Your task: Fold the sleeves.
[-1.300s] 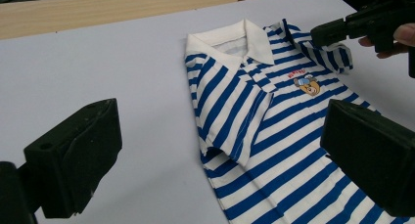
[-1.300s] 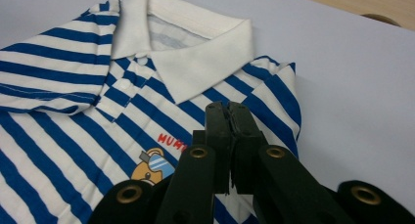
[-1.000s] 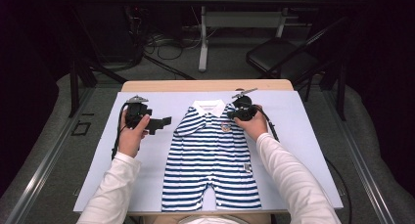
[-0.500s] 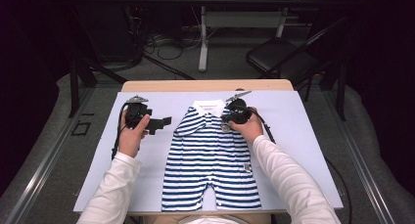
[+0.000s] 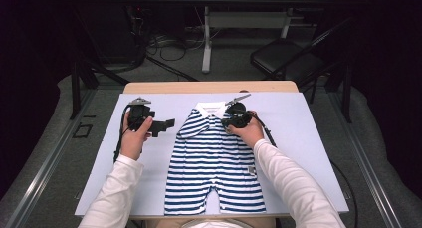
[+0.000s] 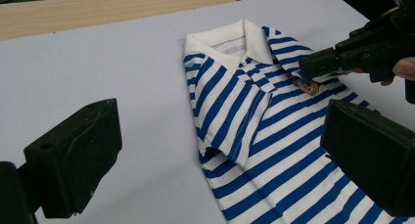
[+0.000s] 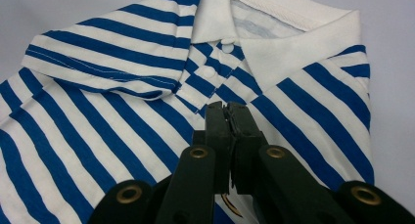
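1. A white sheet (image 5: pixel 308 138) covers a wooden table (image 5: pixel 209 86). The room around it is dark, with a grey floor, cables and a black chair (image 5: pixel 283 61).
2. A baby suit (image 5: pixel 211 158) with blue and white stripes lies flat in the middle of the sheet. Its white collar (image 5: pixel 210 108) points to the far edge.
3. The left gripper (image 5: pixel 164 126) waits beside the suit's sleeve, jaws wide apart, holding nothing.
4. The right gripper (image 7: pixel 227 117) has its jaws pressed together on the suit's chest, near the buttons. I cannot tell if cloth is pinched.
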`<action>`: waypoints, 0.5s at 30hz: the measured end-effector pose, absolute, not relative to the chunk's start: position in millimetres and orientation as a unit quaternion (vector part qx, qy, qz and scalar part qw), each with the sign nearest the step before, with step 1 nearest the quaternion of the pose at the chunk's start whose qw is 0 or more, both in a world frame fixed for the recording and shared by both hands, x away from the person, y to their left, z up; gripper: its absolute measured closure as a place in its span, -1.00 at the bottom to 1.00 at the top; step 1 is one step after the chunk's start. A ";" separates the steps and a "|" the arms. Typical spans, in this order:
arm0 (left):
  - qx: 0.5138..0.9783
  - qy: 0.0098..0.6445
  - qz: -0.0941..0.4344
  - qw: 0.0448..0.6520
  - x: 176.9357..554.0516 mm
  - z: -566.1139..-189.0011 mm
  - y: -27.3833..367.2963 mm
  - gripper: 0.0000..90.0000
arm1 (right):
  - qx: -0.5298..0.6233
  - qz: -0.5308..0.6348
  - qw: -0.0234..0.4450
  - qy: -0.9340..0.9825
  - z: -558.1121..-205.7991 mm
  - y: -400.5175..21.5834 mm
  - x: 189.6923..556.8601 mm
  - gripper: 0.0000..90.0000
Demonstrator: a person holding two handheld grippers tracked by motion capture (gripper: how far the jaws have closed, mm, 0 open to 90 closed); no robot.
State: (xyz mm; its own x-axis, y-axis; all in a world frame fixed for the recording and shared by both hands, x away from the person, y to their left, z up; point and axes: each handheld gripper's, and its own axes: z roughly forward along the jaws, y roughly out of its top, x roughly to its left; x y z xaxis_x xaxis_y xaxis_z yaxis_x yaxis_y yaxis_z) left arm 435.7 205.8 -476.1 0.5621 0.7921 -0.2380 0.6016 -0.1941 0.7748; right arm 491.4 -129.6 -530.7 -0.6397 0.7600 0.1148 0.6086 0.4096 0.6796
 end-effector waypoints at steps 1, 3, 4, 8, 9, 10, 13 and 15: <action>0.765 0.455 0.108 0.442 435.7 -476.2 205.7 -0.96 | 0.408 0.356 0.108 0.833 -531.1 -128.8 491.7 0.97; 0.765 0.456 0.107 0.442 435.5 -476.2 205.4 -0.96 | 0.411 0.354 0.106 0.833 -531.4 -126.5 491.4 0.97; 0.765 0.456 0.106 0.442 435.6 -476.2 205.3 -0.96 | 0.408 0.353 0.107 0.835 -531.5 -125.5 491.7 0.97; 0.766 0.455 0.107 0.442 435.6 -476.3 205.1 -0.96 | 0.407 0.360 0.109 0.832 -532.7 -119.1 491.7 0.97; 0.766 0.455 0.107 0.442 435.6 -476.2 205.2 -0.96 | 0.407 0.359 0.110 0.833 -533.1 -117.6 491.6 0.97; 0.766 0.455 0.107 0.442 435.5 -476.2 205.3 -0.96 | 0.407 0.351 0.107 0.837 -532.9 -116.4 491.4 0.97; 0.766 0.455 0.107 0.442 435.3 -475.9 205.5 -0.96 | 0.407 0.350 0.110 0.836 -535.5 -112.5 492.0 0.97; 0.765 0.455 0.107 0.442 435.3 -475.9 205.7 -0.96 | 0.409 0.352 0.111 0.834 -536.9 -110.6 492.4 0.97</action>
